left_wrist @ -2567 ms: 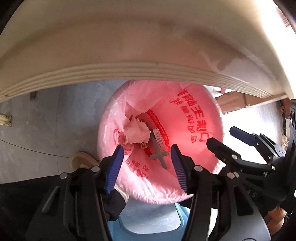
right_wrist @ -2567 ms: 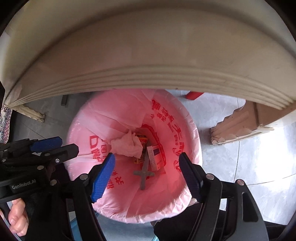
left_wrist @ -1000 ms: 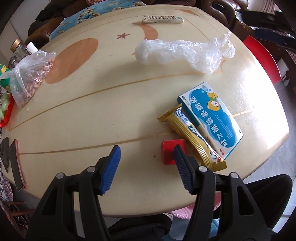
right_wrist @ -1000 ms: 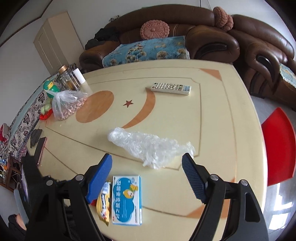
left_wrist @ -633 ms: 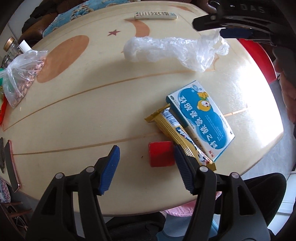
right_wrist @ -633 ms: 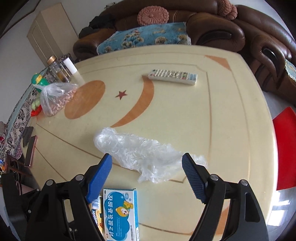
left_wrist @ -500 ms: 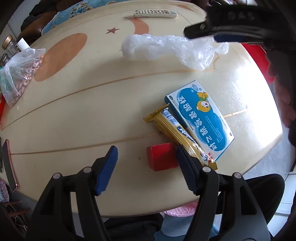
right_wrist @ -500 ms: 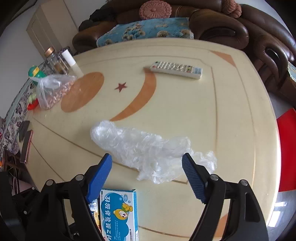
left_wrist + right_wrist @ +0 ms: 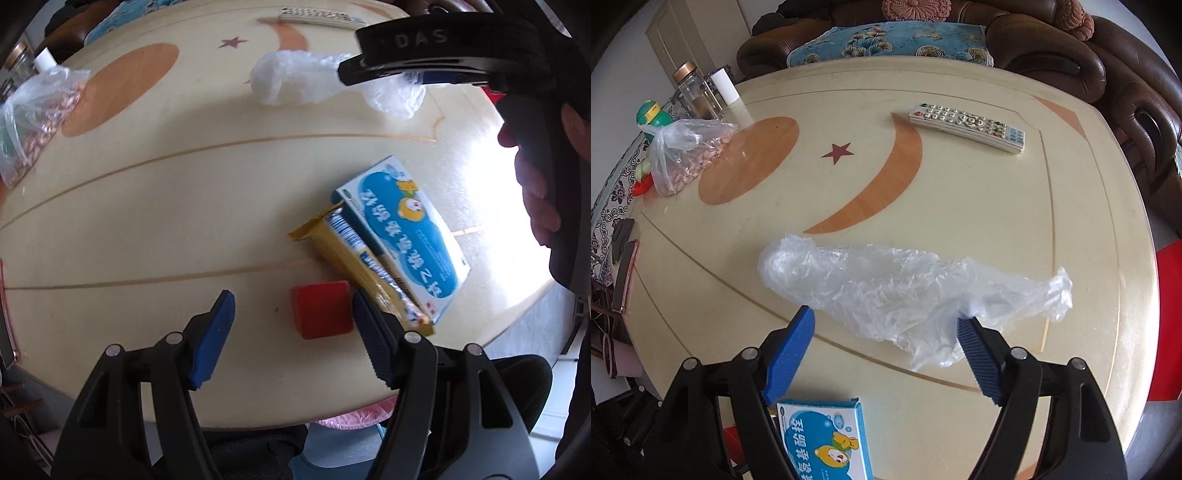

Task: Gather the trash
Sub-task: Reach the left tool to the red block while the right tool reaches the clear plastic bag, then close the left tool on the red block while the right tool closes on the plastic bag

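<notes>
A small red box (image 9: pixel 320 309) lies near the table's front edge, between the open fingers of my left gripper (image 9: pixel 291 332), close to the right finger. Beside it lie a yellow snack wrapper (image 9: pixel 364 264) and a blue-and-white medicine box (image 9: pixel 402 232), also in the right wrist view (image 9: pixel 823 439). A crumpled clear plastic bag (image 9: pixel 886 288) lies mid-table; my right gripper (image 9: pixel 884 354) is open over its near edge. The bag also shows in the left wrist view (image 9: pixel 295 79), partly hidden by the right gripper.
A remote control (image 9: pixel 966 127) lies at the far side of the cream table (image 9: pixel 960 199). A bag of nuts (image 9: pixel 683 155), a glass jar (image 9: pixel 696 92) and a green toy (image 9: pixel 652 116) stand at the left. A phone (image 9: pixel 624 277) lies at the left edge. A pink bin liner (image 9: pixel 354 417) shows below the table edge.
Both grippers rose from over the pink-lined bin to above the table. Since then the left has closed in on the red box and the right has dropped toward the plastic bag.
</notes>
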